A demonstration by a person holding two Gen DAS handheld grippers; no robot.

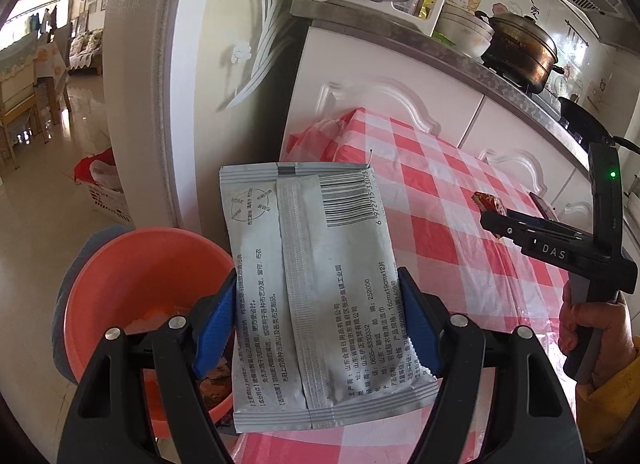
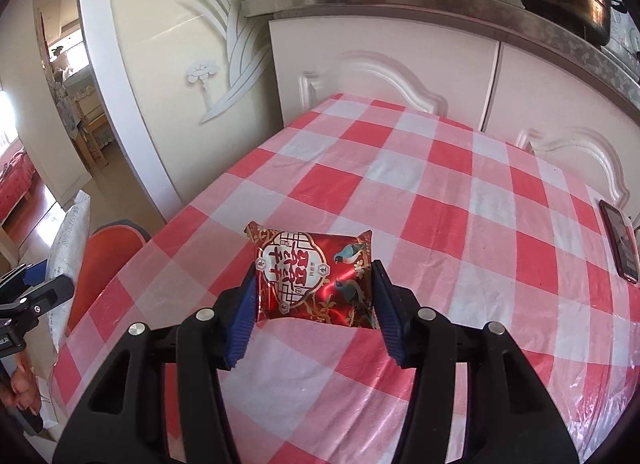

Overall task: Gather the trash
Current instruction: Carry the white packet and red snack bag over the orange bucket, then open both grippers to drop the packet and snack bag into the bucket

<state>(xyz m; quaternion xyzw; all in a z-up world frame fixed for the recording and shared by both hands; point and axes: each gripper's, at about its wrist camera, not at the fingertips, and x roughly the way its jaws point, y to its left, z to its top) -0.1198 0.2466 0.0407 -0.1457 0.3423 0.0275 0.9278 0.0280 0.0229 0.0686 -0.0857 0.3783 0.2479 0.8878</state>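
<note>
Left claw (image 1: 320,328) grips one grey packet (image 1: 316,284); right claw (image 2: 314,312) one red wrapper (image 2: 316,278), seemingly pinched.

Two black plastic two-finger grippers are being shown, each with ribbed blue pads (image 1: 216,320) and round silver screws (image 1: 113,333). On the right gripper (image 1: 494,219), at three o'clock in the left view, white "DAS" lettering and a green light are being displayed. A bare hand (image 1: 588,328) with a yellow sleeve (image 1: 616,396) is being seen.
</note>
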